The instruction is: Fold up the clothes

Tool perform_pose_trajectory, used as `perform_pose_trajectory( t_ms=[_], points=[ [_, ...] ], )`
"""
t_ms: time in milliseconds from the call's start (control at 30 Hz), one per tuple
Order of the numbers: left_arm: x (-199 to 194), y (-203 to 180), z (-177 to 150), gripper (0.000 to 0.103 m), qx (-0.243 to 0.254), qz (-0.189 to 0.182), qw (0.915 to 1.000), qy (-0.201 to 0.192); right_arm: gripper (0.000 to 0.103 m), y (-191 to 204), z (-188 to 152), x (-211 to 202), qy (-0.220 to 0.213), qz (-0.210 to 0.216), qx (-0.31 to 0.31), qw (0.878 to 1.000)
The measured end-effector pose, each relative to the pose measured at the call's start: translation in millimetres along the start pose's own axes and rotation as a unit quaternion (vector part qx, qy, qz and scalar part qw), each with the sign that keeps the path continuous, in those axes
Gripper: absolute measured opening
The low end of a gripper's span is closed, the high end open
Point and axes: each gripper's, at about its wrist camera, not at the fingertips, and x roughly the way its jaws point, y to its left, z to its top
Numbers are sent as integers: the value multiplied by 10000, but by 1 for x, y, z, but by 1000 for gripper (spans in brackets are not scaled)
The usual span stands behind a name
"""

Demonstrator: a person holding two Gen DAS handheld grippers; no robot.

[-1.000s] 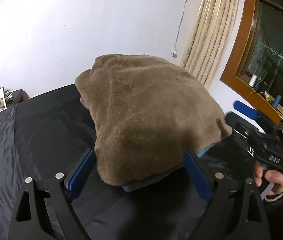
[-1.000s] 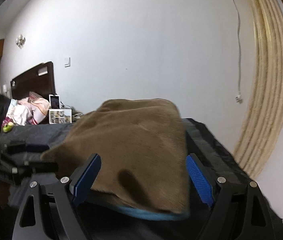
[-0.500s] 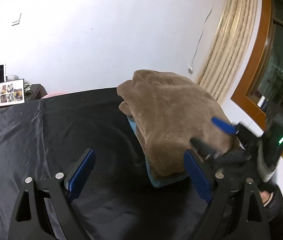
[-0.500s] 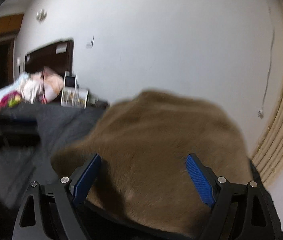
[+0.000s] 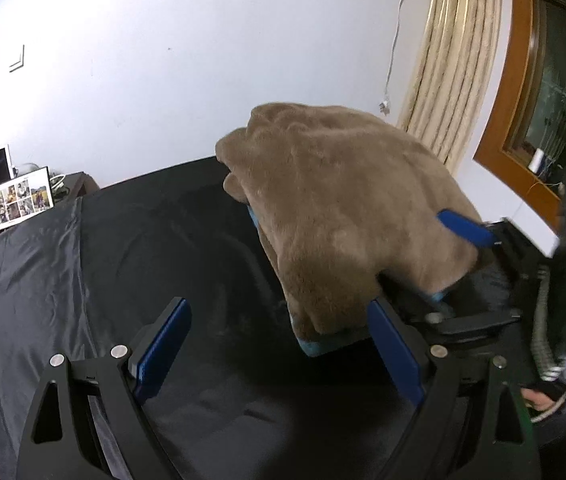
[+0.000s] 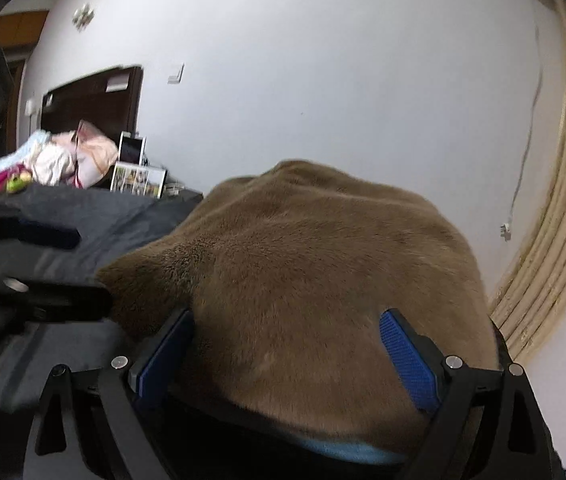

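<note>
In the left wrist view, the left gripper (image 5: 279, 344) is held above a black sheet (image 5: 83, 264) that covers the work surface, and its two blue pads stand wide apart with only the dark cloth between them. The folded brown fleece garment (image 5: 347, 208) lies on the sheet ahead and to the right, in the far right part of the surface near the white wall (image 5: 203, 60). A blue lining shows under its near edge, and this near corner is just beside the right pad of the left gripper, but I cannot tell whether they touch. The right gripper (image 5: 435, 264) comes in from the right side; one blue finger lies over the top of the fleece and the other, dark part goes under the edge, so the jaws are apart around the cloth edge and not pressed together. A framed photo collage (image 5: 21, 200) stands at the far left, and a beige curtain (image 5: 459, 60) hangs beside a wooden window frame (image 5: 519, 92). In the right wrist view, the right gripper (image 6: 283, 356) has its blue pads spread wide, and the brown fleece (image 6: 303, 280) fills the space between them and rises over them. The left gripper (image 6: 35, 296) appears blurred at the left, near the corner of the garment. A dark wooden headboard (image 6: 91, 96) and a pile of bedding (image 6: 63, 156) are far behind.
</note>
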Motion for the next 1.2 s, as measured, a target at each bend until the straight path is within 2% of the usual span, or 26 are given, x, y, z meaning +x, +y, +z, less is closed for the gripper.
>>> perform_pose_trajectory(
  t_ms=[33, 100, 333, 800, 1200],
  points=[
    [0, -1, 0, 94, 9, 44, 10000, 13, 96, -1, 1, -5, -40, -33, 36, 10000],
    [0, -4, -1, 102, 27, 115, 9999, -10, 96, -3, -3, -15, -31, -104, 64, 9999],
    [-9, -16, -2, 102, 152, 188, 9996, -124, 96, -9, -14, -30, 90, -232, 139, 9996],
    [-16, -40, -7, 102, 465, 633, 9967, -222, 96, -27, -26, -55, 179, -464, 476, 9976],
    [-22, -43, -6, 102, 378, 498, 9979, -175, 96, -30, -23, -65, 136, -646, 561, 9962]
  ],
)
